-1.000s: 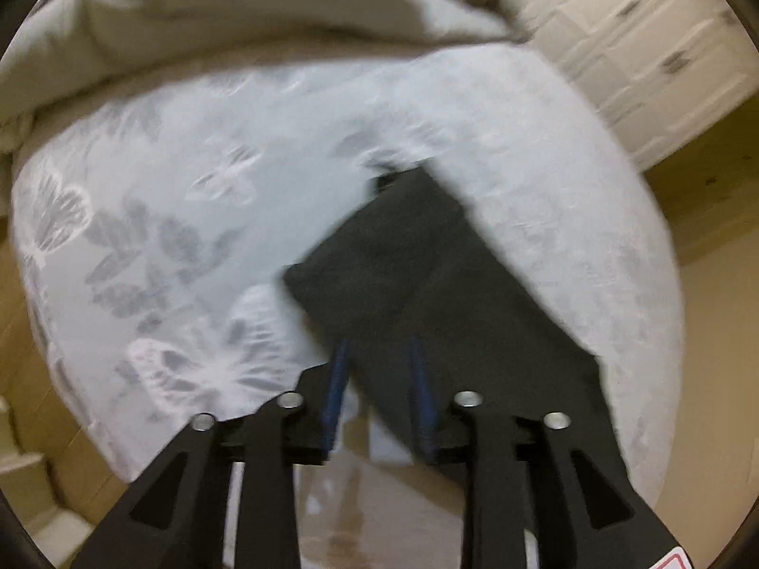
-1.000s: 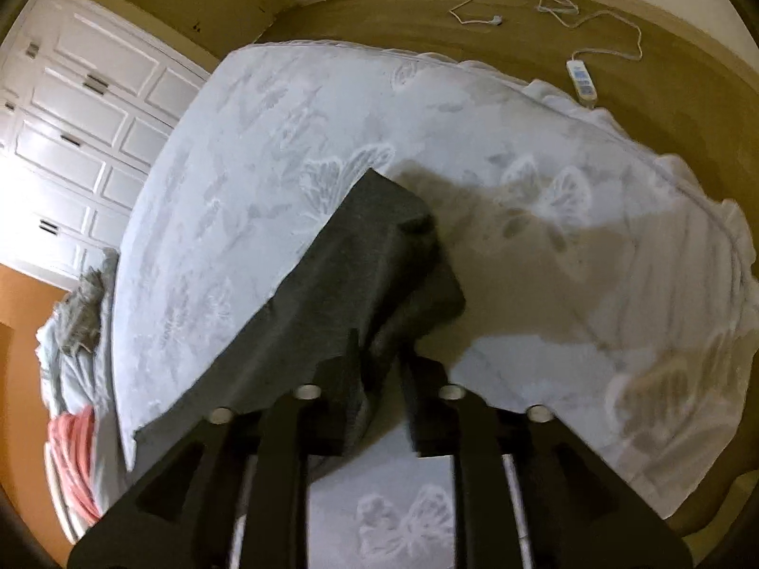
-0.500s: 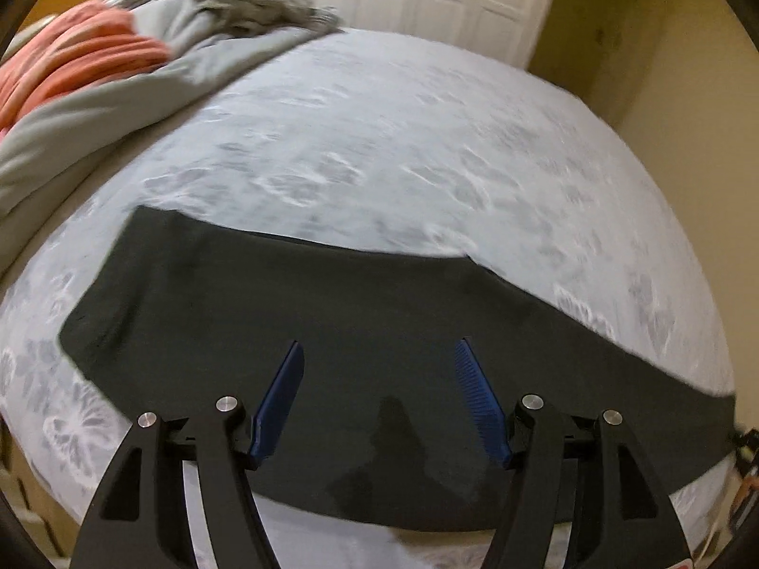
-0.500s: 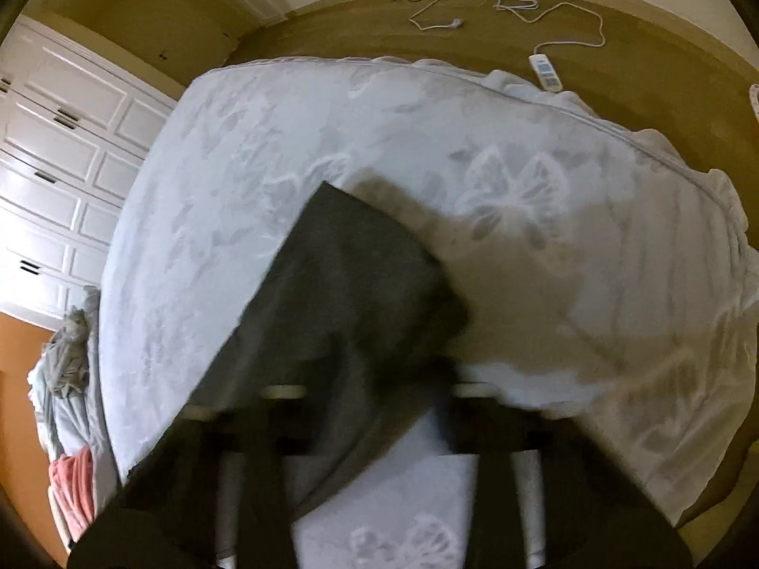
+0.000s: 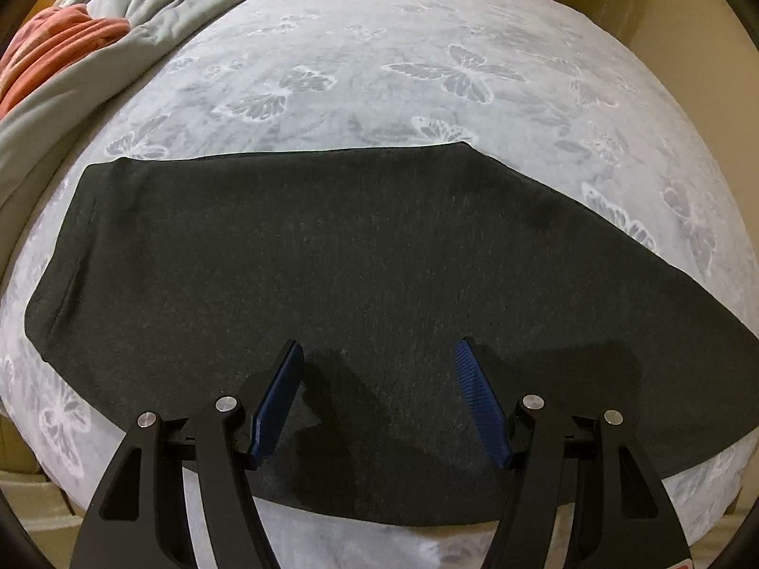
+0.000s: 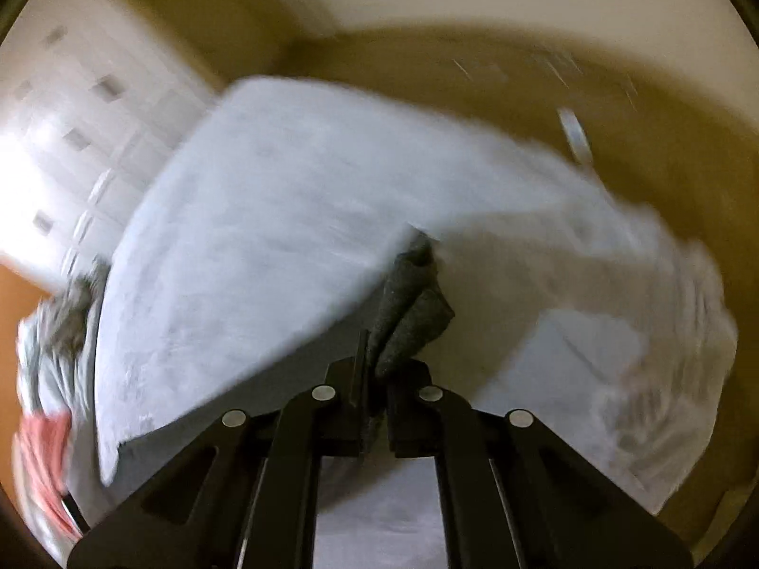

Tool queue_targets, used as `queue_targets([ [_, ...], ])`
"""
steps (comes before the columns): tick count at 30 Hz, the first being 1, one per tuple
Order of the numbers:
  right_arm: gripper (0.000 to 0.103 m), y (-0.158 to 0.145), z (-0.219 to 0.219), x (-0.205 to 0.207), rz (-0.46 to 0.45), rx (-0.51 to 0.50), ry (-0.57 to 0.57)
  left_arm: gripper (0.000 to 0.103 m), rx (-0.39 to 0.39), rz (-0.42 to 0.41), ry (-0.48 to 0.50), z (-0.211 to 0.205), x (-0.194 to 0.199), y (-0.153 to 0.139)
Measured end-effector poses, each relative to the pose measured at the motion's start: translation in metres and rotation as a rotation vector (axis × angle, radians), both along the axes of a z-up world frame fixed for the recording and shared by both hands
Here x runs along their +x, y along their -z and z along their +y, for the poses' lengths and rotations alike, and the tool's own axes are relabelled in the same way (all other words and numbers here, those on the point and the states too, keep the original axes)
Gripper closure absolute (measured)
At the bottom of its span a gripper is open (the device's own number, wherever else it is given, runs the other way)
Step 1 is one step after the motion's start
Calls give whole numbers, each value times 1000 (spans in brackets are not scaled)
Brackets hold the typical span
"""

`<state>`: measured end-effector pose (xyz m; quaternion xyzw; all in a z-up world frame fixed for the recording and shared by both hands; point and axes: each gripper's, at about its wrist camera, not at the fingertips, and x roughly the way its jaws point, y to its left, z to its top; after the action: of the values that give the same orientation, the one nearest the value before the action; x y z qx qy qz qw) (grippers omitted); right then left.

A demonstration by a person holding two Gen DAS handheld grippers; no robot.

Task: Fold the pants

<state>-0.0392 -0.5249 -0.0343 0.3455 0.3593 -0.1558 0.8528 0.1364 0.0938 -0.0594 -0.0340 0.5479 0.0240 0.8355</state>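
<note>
My left gripper (image 5: 374,355) hangs over the dark pants (image 5: 370,275) with its blue pads (image 5: 277,403) spread wide and nothing between them. The pants lie flat across the near part of the bed (image 5: 427,47), on a pale sheet printed with butterflies. Off to the far left a grey blanket (image 5: 95,61) is bunched up with an orange cloth (image 5: 52,47) beside it, both well apart from the pants. Nothing lies on the pants. My right gripper (image 6: 377,379) is clenched on a bunched end of the pants (image 6: 408,313); that view is blurred, with white cabinet doors (image 6: 71,142) at the left and brown floor (image 6: 664,118) beyond the bed.
</note>
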Motion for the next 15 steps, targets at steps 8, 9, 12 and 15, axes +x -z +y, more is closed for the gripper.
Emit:
queue_targets([
  [8, 99, -78, 198, 71, -237, -132, -482, 37, -99, -39, -85, 24, -5, -15],
  [9, 99, -80, 234, 81, -252, -148, -560, 37, -116, -53, -97, 30, -6, -19],
  [12, 92, -67, 312, 101, -229, -147, -750, 37, -130, -89, -100, 37, -8, -27],
  [15, 78, -10, 403, 118, -44, -179, -988, 35, -142, -111, -53, 39, -13, -31],
])
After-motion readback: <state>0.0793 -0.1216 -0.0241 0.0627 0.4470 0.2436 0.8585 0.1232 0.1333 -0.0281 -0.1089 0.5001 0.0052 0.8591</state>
